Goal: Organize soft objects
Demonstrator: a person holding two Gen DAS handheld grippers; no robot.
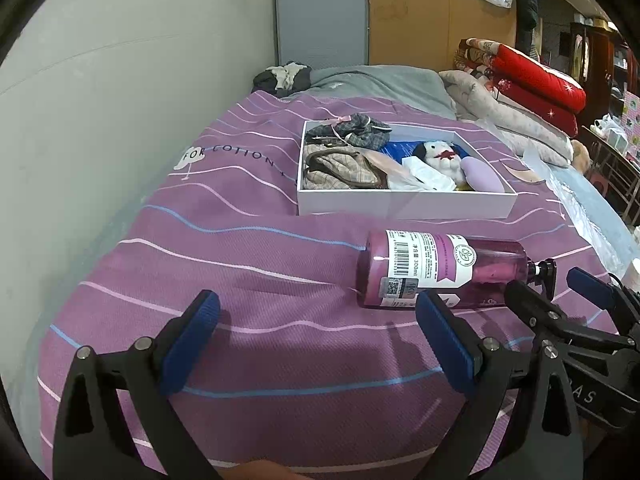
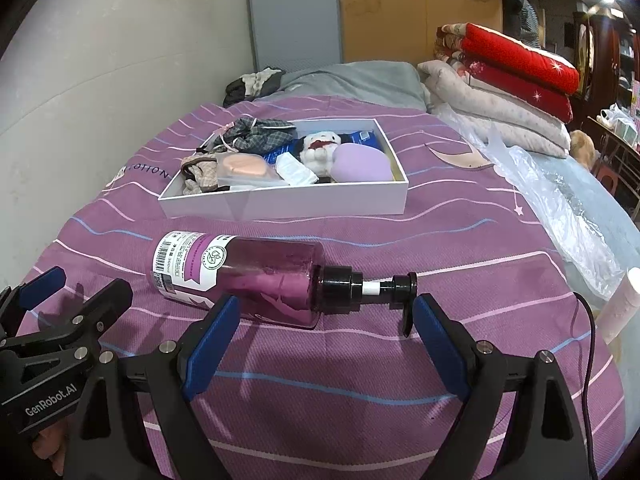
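Note:
A white box sits on the purple striped bed cover and holds soft things: plaid cloth, a small white plush, a lilac pad and a peach sponge. A pink pump bottle lies on its side in front of the box. My left gripper is open and empty, just left of the bottle. My right gripper is open and empty, its fingers on either side of the bottle's pump end.
The wall runs along the bed's left side. Folded red and pale quilts are stacked at the far right. Clear plastic sheeting lies along the bed's right edge. A white tube stands at the right. A dark cable runs by the right gripper.

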